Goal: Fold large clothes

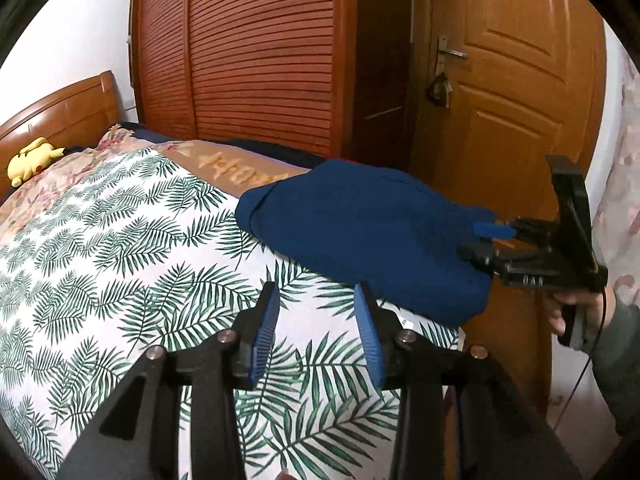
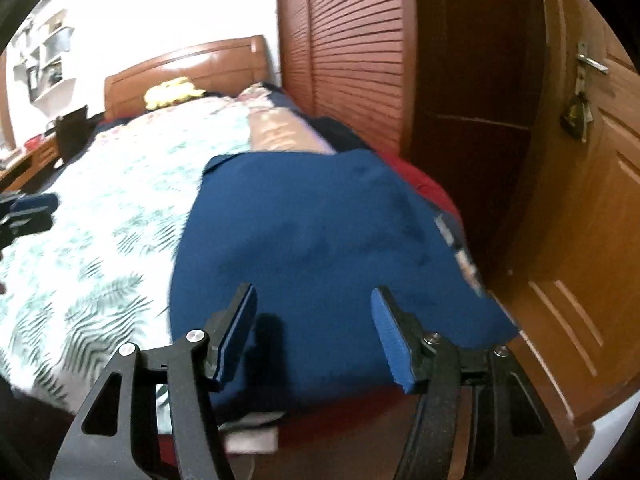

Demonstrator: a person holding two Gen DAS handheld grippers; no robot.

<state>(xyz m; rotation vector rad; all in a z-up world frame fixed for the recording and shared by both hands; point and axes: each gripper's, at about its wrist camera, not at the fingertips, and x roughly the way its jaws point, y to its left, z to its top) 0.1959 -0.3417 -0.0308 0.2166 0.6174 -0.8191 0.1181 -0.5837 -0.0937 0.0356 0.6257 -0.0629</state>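
A dark blue garment (image 1: 360, 236) lies folded in a compact bundle at the right corner of the bed; it fills the middle of the right wrist view (image 2: 320, 240). My left gripper (image 1: 318, 332) is open and empty above the leaf-print bedspread, just short of the bundle's near edge. My right gripper (image 2: 314, 336) is open, with its jaws spread over the near edge of the bundle and holding nothing. The right gripper also shows in the left wrist view (image 1: 486, 242) at the bundle's right side. The left gripper shows at the left edge of the right wrist view (image 2: 28, 216).
The bed has a white bedspread with green leaves (image 1: 120, 260) and a wooden headboard (image 1: 60, 108) with a yellow plush toy (image 1: 32, 160). A slatted wardrobe (image 1: 260, 52) and a wooden door (image 1: 520, 100) stand close behind the bed's corner. Red cloth (image 2: 424, 180) lies under the bundle.
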